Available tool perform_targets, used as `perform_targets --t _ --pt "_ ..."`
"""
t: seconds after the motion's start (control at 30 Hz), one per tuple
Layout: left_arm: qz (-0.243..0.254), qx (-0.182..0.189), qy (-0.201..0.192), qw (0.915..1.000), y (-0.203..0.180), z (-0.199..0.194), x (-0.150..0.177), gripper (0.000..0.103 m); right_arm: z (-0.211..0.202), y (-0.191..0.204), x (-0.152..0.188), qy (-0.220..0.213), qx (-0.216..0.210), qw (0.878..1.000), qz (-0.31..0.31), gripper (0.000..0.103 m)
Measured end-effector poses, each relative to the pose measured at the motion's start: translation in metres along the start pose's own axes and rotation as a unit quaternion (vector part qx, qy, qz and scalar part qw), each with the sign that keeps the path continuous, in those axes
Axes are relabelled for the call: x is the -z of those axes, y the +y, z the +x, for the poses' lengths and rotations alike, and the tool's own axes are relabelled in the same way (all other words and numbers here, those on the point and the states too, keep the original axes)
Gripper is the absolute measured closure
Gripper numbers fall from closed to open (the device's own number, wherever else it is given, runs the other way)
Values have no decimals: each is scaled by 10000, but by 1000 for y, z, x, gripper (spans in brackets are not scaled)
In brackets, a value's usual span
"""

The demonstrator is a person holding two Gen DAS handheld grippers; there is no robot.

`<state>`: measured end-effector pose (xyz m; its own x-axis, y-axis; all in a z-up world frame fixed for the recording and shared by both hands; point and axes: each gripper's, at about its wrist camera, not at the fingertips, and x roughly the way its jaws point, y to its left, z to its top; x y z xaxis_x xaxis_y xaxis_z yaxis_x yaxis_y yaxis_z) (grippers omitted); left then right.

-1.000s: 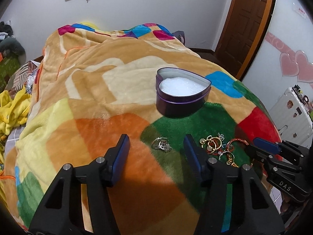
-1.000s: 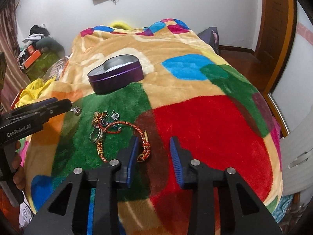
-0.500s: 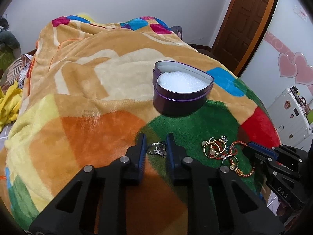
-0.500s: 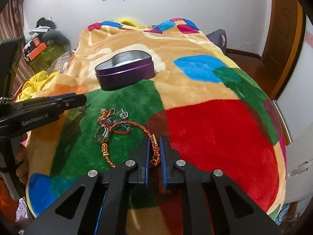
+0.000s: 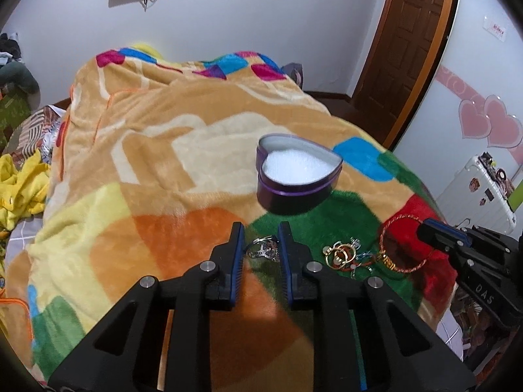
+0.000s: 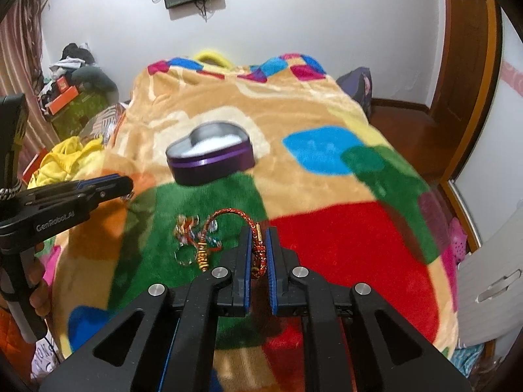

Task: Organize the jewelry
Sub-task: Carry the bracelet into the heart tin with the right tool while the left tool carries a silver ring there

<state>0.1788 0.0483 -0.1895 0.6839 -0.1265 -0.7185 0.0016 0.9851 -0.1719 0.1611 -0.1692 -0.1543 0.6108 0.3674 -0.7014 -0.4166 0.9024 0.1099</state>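
Note:
A purple heart-shaped tin (image 5: 299,176) with white padding stands open on the bed; it also shows in the right wrist view (image 6: 210,153). My left gripper (image 5: 261,245) is shut on a silver ring (image 5: 263,250), lifted slightly above the blanket. My right gripper (image 6: 258,245) is shut on a red and gold braided bracelet (image 6: 256,248), which loops up and to the left. A small heap of gold rings and charms (image 5: 343,254) lies on the green patch between the grippers, and shows blurred in the right wrist view (image 6: 193,238).
A colourful patchwork blanket (image 5: 147,163) covers the bed. A white suitcase (image 5: 480,189) stands to the right of the bed. Yellow clothes (image 5: 19,189) lie at the bed's left. A brown door (image 5: 408,42) is at the back right.
Both grippers closed from open: the left on the silver ring, the right on the bracelet. Both have since lifted their pieces off the blanket.

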Motion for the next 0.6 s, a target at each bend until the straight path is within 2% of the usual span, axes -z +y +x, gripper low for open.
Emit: perform_targets --t 0.27,0.6 --pt "12 49 -340 9994 -2 -25 -12 83 -15 6 -17 -391 49 9992 -25 95" --pt "92 119 -588 9982 -6 -29 -34 83 -10 13 -43 -723 11 9973 -130 96"
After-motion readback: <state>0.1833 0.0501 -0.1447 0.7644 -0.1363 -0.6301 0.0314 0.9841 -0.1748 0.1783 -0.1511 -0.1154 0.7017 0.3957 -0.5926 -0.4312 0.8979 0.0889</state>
